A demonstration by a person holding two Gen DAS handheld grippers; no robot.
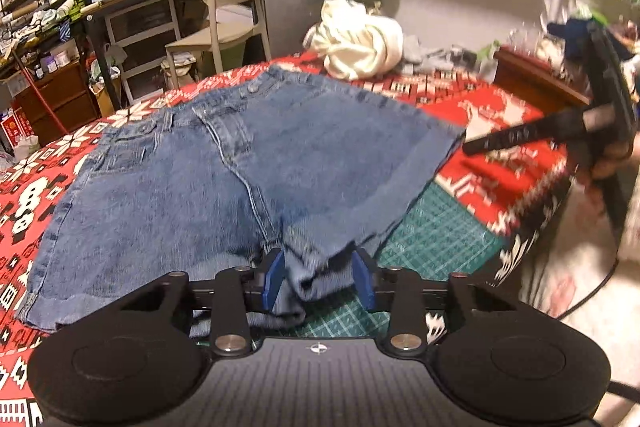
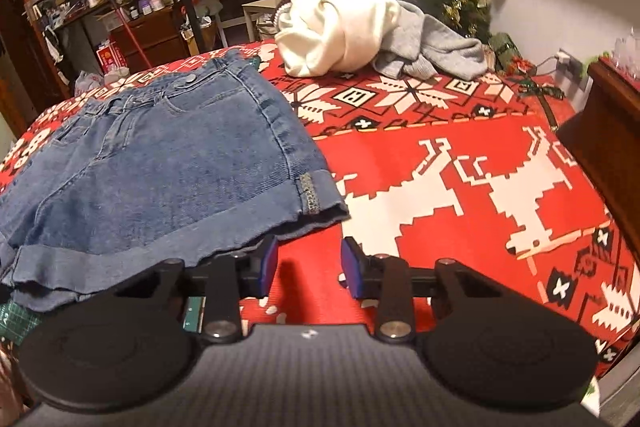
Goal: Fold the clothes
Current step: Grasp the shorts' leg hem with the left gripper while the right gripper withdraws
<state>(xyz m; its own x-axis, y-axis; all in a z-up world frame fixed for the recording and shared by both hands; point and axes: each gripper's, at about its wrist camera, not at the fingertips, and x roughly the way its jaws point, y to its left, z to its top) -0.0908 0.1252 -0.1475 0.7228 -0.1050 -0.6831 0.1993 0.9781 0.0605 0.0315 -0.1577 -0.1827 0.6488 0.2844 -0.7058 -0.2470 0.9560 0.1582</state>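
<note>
L gripper (image 1: 319, 277), jaws apart, has blue denim shorts' (image 1: 224, 163) bunched crotch hem between its pads. R gripper (image 2: 308, 267) wide, nothing between, over red patterned blanket (image 2: 460, 163).

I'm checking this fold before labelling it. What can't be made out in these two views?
- Left view: whether the left claw actually pinches the shorts; denim bunches between open-looking pads.
- Left view: right claw, motion-blurred.
- Right view: shorts' left leg, cut by the frame edge.
- Both views: grey garment partly under the white garment.

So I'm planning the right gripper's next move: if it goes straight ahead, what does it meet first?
Probably only the red blanket: the open right gripper points just right of the denim shorts, though depth is unclear.
</note>
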